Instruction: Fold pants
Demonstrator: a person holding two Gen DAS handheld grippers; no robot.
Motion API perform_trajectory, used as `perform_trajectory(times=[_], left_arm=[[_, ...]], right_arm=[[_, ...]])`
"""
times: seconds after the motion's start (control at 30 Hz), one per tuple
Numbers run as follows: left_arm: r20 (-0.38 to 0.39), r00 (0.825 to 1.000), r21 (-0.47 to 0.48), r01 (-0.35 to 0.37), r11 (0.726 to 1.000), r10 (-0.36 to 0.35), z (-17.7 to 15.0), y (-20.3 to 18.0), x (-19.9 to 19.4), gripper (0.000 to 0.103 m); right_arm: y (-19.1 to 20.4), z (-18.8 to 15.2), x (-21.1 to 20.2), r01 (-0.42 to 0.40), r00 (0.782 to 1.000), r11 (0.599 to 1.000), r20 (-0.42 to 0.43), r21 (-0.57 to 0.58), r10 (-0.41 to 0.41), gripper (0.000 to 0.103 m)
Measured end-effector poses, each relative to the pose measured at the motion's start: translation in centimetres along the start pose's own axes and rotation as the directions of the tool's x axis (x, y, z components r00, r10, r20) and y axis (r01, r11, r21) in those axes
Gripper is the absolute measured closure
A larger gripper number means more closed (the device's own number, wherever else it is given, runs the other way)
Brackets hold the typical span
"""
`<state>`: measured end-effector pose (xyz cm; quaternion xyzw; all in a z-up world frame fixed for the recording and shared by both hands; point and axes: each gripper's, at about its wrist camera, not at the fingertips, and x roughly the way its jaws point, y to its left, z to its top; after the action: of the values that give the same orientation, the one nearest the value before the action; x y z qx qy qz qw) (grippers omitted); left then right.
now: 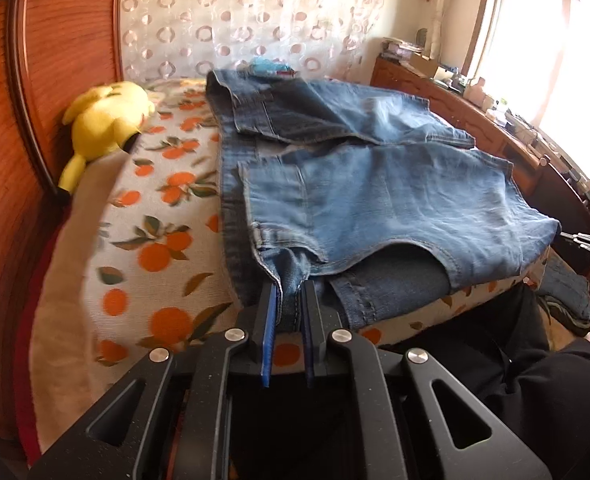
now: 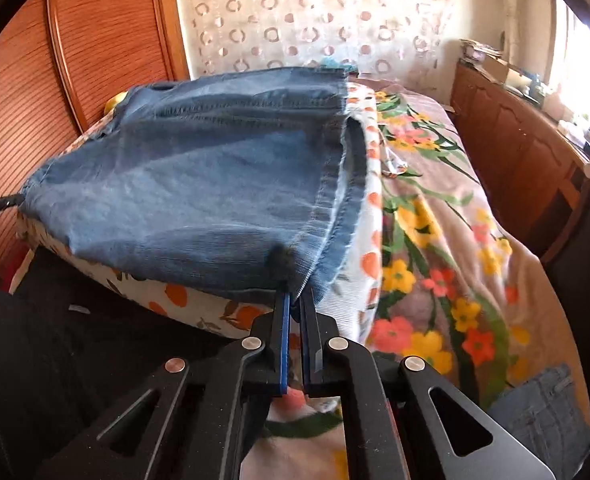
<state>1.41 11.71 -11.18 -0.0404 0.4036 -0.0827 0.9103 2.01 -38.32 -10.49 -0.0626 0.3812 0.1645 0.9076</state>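
The jeans (image 1: 375, 184) were laid across the near part of the bed (image 1: 151, 256), on the orange-print sheet, already folded over at least once, with a lighter panel stacked on darker layers. The near edge was held at two spots. The left gripper (image 1: 289, 296) was clamped on a bunched bit of denim at the near left corner, jaws nearly together with cloth between them. The right gripper (image 2: 293, 292) was pinched shut on the near right corner by the hem.

Risks, as judged from here: the right-hand bite looked thin, just the very edge of the hem, so it could easily be lost if the fabric was pulled or lifted fast. On the left, it couldn't be told how many layers were actually caught; if only the top ones were grabbed, the stack would likely be peeled apart and the fold skewed. An uneven lift between the two sides would probably leave a crooked crease too.

Orientation: the long axis was run left to right across the bed, roughly parallel to the near edge. Which end was the waistband couldn't really be told for sure. A yellow plush (image 1: 107, 116) was sat well off to the left, out of the way.
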Motion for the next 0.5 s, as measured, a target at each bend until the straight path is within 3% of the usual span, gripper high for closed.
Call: perform_trajectory(times=[0.33, 0.5], left_arm=[[0.042, 0.997, 0.083, 0.065, 0.994, -0.069, 1.3, -2.3, -7.1, 0.091], [0.104, 0.993, 0.093, 0.04, 0.995, -0.05, 3.7, -2.1, -7.1, 0.091]], right_arm=[[-0.1, 1.1, -5.9, -0.005, 0.996, 0.999, 0.084, -0.034, 0.008, 0.099], [-1.3, 3.1, -7.0, 0.004, 0.984, 1.0, 0.177, -0.013, -0.002, 0.099]])
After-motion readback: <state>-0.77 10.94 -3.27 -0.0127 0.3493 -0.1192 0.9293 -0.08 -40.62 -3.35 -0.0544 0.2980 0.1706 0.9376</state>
